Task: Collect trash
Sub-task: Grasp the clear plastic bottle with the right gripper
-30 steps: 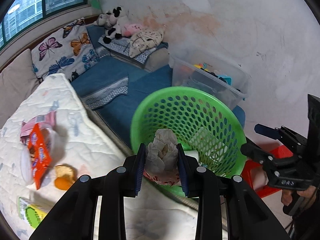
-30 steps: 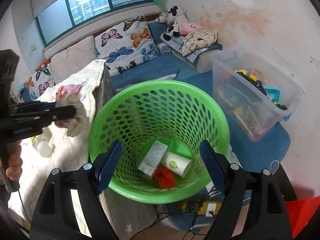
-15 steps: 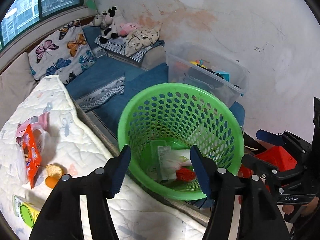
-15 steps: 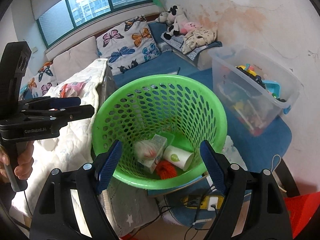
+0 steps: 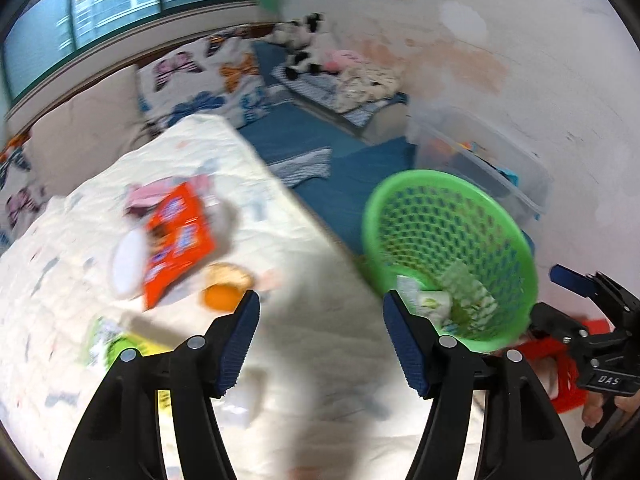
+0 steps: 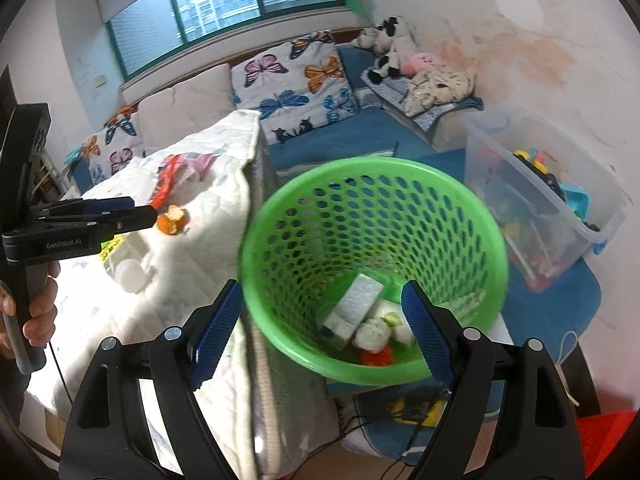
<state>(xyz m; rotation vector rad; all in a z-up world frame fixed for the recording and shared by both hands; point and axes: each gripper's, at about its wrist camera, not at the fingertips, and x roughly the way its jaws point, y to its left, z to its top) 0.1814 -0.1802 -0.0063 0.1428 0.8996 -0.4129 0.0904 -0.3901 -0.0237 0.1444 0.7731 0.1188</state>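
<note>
A green perforated basket (image 6: 460,216) stands beside the white quilted bed (image 6: 192,264) and holds a small box, a crumpled tissue wad (image 6: 374,334) and a red scrap. My left gripper (image 5: 320,340) is open and empty above the bed (image 5: 304,360), with the basket (image 5: 500,216) to its right. On the bed lie an orange snack packet (image 5: 180,236), an orange peel (image 5: 224,288), a white lid (image 5: 128,266) and a green-yellow wrapper (image 5: 116,344). My right gripper (image 6: 320,332) is open and empty over the basket's near rim.
A clear plastic bin of toys (image 6: 540,188) stands right of the basket. Butterfly cushions (image 6: 296,84) and plush toys (image 6: 392,44) line the blue bench under the window. Cables and a power strip (image 6: 412,408) lie on the floor below the basket.
My left gripper opened and dropped the tissue wad into the basket, then swung left over the bed. My right gripper stayed open over the basket.
</note>
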